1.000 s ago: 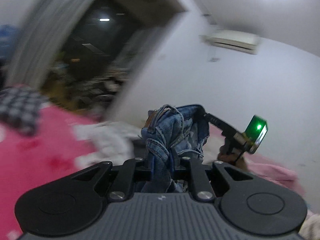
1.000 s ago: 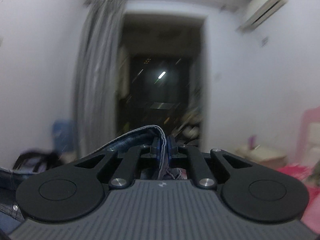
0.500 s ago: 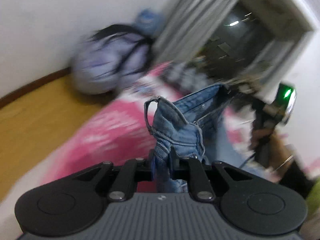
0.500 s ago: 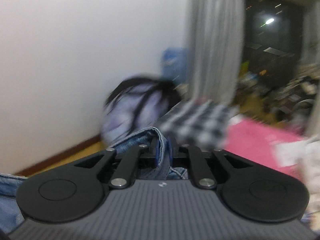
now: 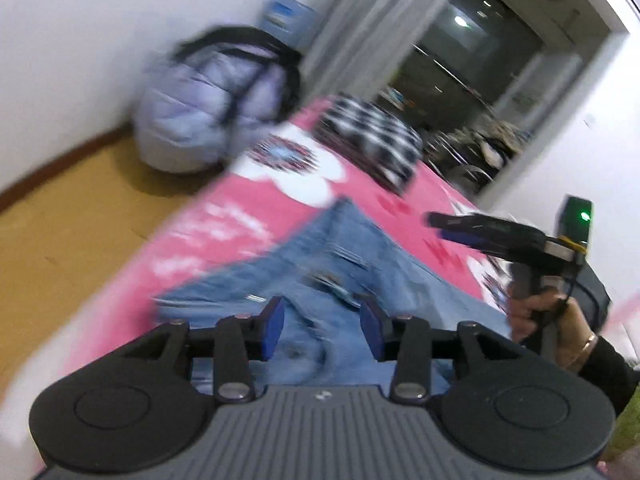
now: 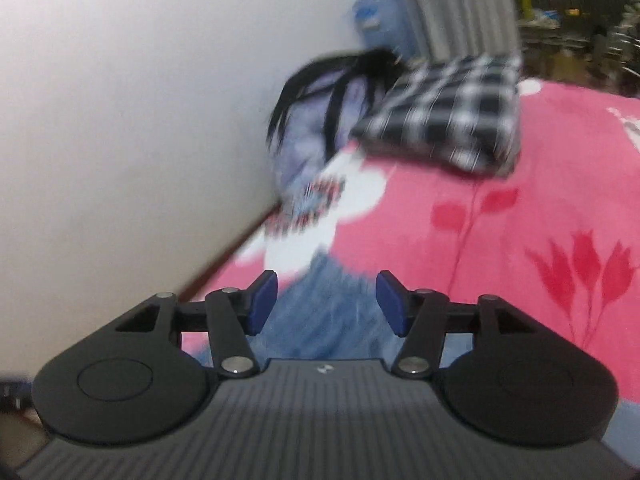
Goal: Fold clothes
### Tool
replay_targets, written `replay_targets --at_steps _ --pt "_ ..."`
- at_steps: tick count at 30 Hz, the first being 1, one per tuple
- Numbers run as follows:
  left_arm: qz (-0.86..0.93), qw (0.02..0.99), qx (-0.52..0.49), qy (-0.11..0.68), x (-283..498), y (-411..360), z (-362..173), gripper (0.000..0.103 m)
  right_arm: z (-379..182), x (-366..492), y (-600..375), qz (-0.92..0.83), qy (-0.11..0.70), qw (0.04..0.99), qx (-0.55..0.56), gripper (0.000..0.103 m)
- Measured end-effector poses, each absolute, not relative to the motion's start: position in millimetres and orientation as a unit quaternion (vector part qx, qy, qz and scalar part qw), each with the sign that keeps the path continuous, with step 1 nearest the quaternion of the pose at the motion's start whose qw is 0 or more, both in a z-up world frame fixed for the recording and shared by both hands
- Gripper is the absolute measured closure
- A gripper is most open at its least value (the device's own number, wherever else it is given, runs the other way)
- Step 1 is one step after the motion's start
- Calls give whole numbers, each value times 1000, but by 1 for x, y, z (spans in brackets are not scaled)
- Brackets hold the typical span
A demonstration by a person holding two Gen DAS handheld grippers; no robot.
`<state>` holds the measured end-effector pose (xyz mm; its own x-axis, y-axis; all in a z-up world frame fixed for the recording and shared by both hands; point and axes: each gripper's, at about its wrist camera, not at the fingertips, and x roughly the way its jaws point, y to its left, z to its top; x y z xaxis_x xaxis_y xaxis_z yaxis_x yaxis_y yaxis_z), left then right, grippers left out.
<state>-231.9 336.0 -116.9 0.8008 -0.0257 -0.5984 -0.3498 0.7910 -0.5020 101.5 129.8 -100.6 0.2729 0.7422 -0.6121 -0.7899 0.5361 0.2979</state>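
Observation:
Blue jeans [image 5: 344,256] lie spread on the pink flowered bedspread [image 5: 224,216]. My left gripper [image 5: 322,326] is open and empty just above their near end. My right gripper [image 6: 327,303] is open and empty over the jeans [image 6: 320,312]. It also shows in the left wrist view [image 5: 444,224], held in a hand at the right above the bed. The frames are motion-blurred.
A folded black-and-white checked garment [image 5: 372,140] lies at the far end of the bed and shows in the right wrist view [image 6: 444,120]. A pale purple backpack [image 5: 208,116] stands on the wooden floor [image 5: 60,220] by the white wall. A grey curtain [image 5: 360,20] and dark doorway lie beyond.
Both grippers held the jeans up in the air, swung down toward the bed, and have now opened and let go. The jeans now lie on the bedspread.

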Motion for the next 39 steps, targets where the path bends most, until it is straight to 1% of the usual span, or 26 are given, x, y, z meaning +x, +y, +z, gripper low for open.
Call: replay_targets --at_steps 3,6,7,10,12,15,18,19,20,22,26,29,31,33,34,36,39 --pt "95 888 -306 330 -206 329 -141 62 -115 78 136 496 366 783 -83 50" --pt "105 881 -300 350 -193 322 -158 65 -124 64 149 507 355 777 -113 50" --pt "107 880 -302 351 -194 319 -160 67 -127 61 155 512 350 775 -122 50" --pt "120 880 -308 342 -186 320 -168 68 -138 53 175 519 330 772 -159 51" --pt "128 878 -315 337 -179 322 -173 70 -148 51 185 510 329 774 -181 51" --pt "134 867 -331 347 -165 325 -186 70 -166 52 195 493 341 773 -208 52" --pt "137 864 -342 343 -162 326 -191 70 -166 48 196 489 323 784 -204 52" --pt "137 865 -342 341 -162 326 -191 72 -162 45 195 492 313 787 -202 52" --pt "140 865 -342 339 -162 327 -192 80 -160 42 196 495 302 789 -201 52" --pt "146 863 -346 337 -165 329 -196 88 -157 38 200 504 284 790 -202 52" --pt "141 860 -350 342 -167 331 -202 87 -172 41 223 502 305 773 -240 52" --pt "139 861 -336 355 -162 330 -199 87 -174 52 232 500 341 767 -215 52" --pt "142 859 -337 357 -160 329 -197 89 -173 54 236 498 355 760 -219 57" --pt "154 858 -346 347 -163 328 -195 92 -169 54 239 499 365 754 -223 72" --pt "160 861 -345 339 -165 325 -194 94 -165 53 240 496 365 754 -228 74" --pt "172 868 -336 322 -170 318 -190 95 -160 46 241 485 347 764 -245 83" --pt "184 879 -323 300 -176 310 -183 96 -154 39 236 472 321 782 -251 85"
